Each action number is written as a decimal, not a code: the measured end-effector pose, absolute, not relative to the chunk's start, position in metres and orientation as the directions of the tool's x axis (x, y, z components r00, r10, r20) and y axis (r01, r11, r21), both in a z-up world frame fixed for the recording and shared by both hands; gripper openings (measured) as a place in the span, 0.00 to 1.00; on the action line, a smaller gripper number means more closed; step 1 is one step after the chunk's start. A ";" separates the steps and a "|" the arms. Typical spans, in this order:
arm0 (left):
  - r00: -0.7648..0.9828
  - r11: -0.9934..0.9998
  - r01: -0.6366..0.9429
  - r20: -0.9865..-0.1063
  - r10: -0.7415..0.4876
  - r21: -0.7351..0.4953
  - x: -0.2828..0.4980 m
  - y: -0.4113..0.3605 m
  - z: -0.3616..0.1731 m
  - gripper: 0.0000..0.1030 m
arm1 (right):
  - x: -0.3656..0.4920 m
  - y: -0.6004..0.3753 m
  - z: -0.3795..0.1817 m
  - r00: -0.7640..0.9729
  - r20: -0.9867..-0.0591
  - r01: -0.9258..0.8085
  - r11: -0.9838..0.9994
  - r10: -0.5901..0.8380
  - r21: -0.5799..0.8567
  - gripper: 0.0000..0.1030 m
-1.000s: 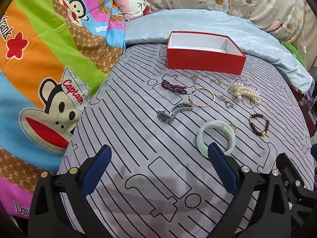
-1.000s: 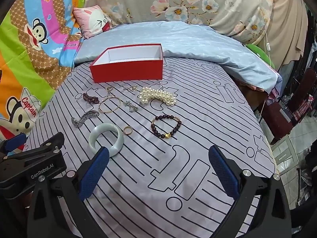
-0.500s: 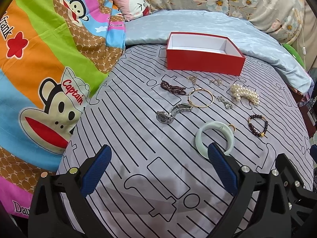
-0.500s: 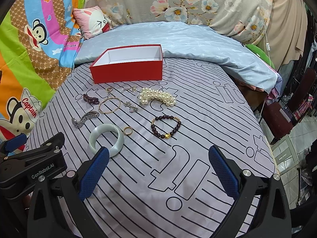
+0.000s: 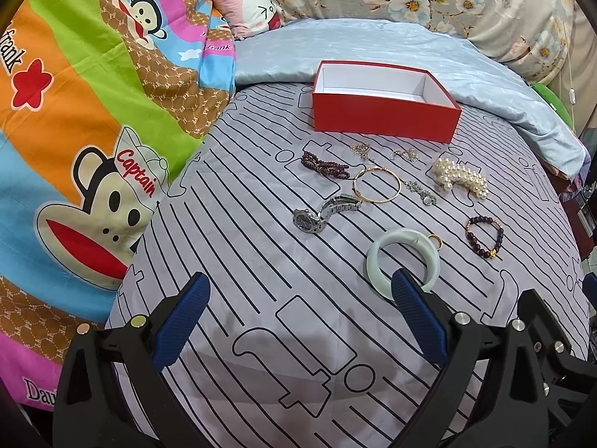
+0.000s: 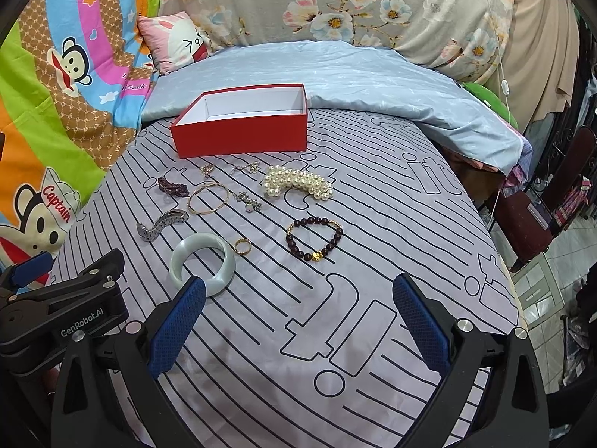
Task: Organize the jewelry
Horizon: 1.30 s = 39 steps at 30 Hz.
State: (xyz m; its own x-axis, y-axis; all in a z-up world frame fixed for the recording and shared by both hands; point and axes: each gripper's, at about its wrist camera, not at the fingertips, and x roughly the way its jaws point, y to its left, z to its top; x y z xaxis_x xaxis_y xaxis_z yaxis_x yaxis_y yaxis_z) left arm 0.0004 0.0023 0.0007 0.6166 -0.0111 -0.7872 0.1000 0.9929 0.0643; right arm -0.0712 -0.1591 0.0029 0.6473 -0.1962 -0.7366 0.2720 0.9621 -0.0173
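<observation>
I hold both claws spread wide and empty above the striped grey bedsheet (image 6: 373,194), so nothing has gone into the red box (image 5: 384,121) yet and I judge this to be the very start of the job: choosing a first piece. My left claw (image 5: 298,317) has the pale jade bangle (image 5: 405,257) right at its right-hand fingertip, with the small gold ring (image 5: 434,240) just beyond the bangle and the steel wristwatch (image 5: 324,212) farther ahead, a little to the left. From my right claw (image 6: 298,317) the same bangle (image 6: 203,261) sits at the left fingertip, the dark beaded bracelet (image 6: 313,239) lies straight ahead, and the pearl strand (image 6: 296,183) lies beyond it, near the box (image 6: 242,138) at the far end. The next move, as I see it, calls for lowering one claw over the bangle, closing across its band, and carrying it forward to the box. The near arc of the bangle is hidden behind a blue pad in both views. The little silvery pieces close to the box are too fine to name, and the box floor is only partly visible.
</observation>
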 end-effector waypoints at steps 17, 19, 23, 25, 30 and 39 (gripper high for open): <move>0.618 0.993 0.100 -0.786 -0.010 0.066 -0.002 0.001 0.002 0.93 | -0.072 -0.158 0.004 0.649 -0.735 0.274 0.962 -0.195 -0.014 0.95; 0.618 0.993 0.101 -0.786 -0.009 0.068 -0.002 0.002 0.002 0.93 | -0.072 -0.158 0.005 0.649 -0.736 0.273 0.962 -0.194 -0.013 0.95; 0.617 0.993 0.100 -0.787 -0.010 0.066 -0.002 0.002 0.002 0.93 | -0.072 -0.159 0.005 0.649 -0.737 0.273 0.962 -0.191 -0.010 0.95; 0.617 0.993 0.098 -0.787 -0.007 0.068 -0.002 0.001 0.002 0.93 | -0.072 -0.159 0.005 0.649 -0.737 0.273 0.962 -0.190 -0.008 0.95; 0.619 0.993 0.094 -0.786 -0.007 0.065 -0.001 0.002 0.001 0.93 | -0.072 -0.160 0.005 0.648 -0.738 0.272 0.962 -0.188 -0.006 0.95; 0.616 0.993 0.095 -0.788 -0.008 0.065 0.001 0.003 0.000 0.93 | -0.071 -0.161 0.004 0.646 -0.739 0.274 0.962 -0.189 -0.006 0.95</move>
State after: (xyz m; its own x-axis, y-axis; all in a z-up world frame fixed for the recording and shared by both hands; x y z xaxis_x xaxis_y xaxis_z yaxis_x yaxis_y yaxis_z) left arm 0.0009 0.0032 -0.0002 0.6161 -0.0076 -0.7876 0.0954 0.9933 0.0650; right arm -0.0713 -0.1608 0.0043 0.6464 -0.1888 -0.7393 0.2736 0.9618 -0.0064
